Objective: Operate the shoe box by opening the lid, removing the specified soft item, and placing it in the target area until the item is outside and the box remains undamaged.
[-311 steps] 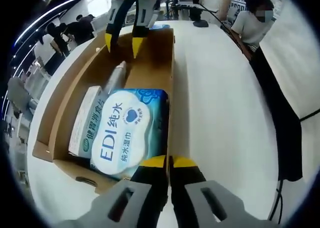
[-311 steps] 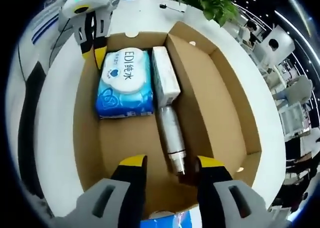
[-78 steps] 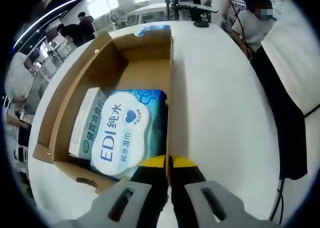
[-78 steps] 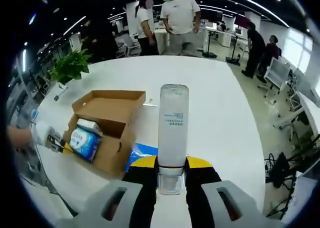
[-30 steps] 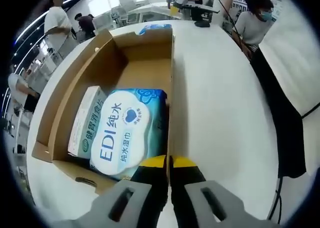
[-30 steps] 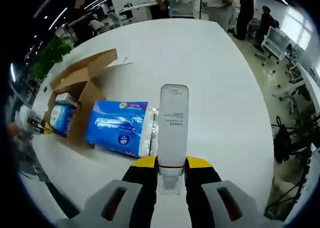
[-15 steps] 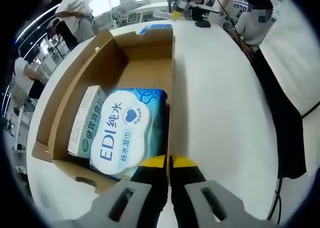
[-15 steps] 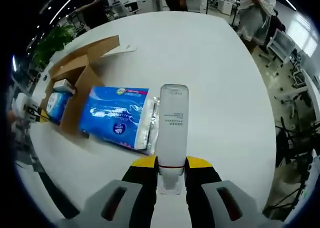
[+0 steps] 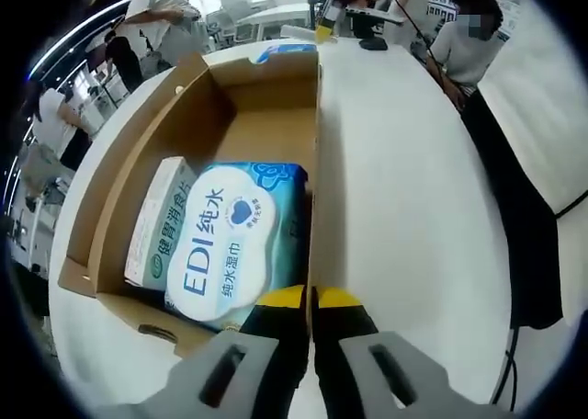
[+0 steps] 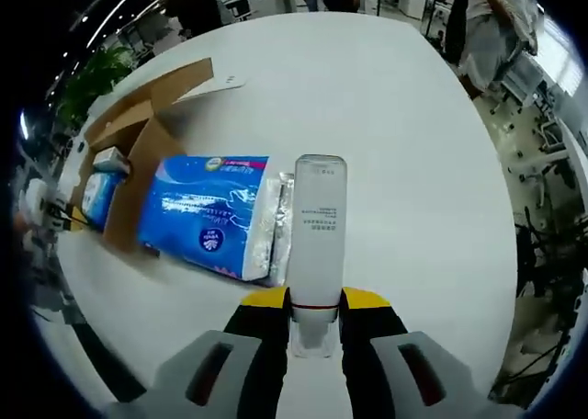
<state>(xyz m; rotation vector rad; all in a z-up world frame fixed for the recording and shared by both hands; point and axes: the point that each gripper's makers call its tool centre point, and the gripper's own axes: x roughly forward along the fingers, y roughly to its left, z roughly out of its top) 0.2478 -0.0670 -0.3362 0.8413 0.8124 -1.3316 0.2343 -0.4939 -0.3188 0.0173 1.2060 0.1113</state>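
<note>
Cardboard shoe box (image 9: 230, 116) lies open, holding a wet-wipes pack (image 9: 237, 240) and small carton (image 9: 158, 221). Left gripper (image 9: 309, 297) pinches its near wall. Right gripper (image 10: 312, 300) clasps a white tube (image 10: 317, 226) above the table (image 10: 404, 143), beside a blue pack (image 10: 207, 212).

Shoe box (image 9: 197, 116) open — white tube (image 10: 316, 235) outside, upright.

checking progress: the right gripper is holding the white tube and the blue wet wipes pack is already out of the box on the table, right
One thing is wrong: the blue wet wipes pack is in the shoe box, as the left gripper view shows. The right gripper does hold the white tube. The blue pack on the table is a different one.
</note>
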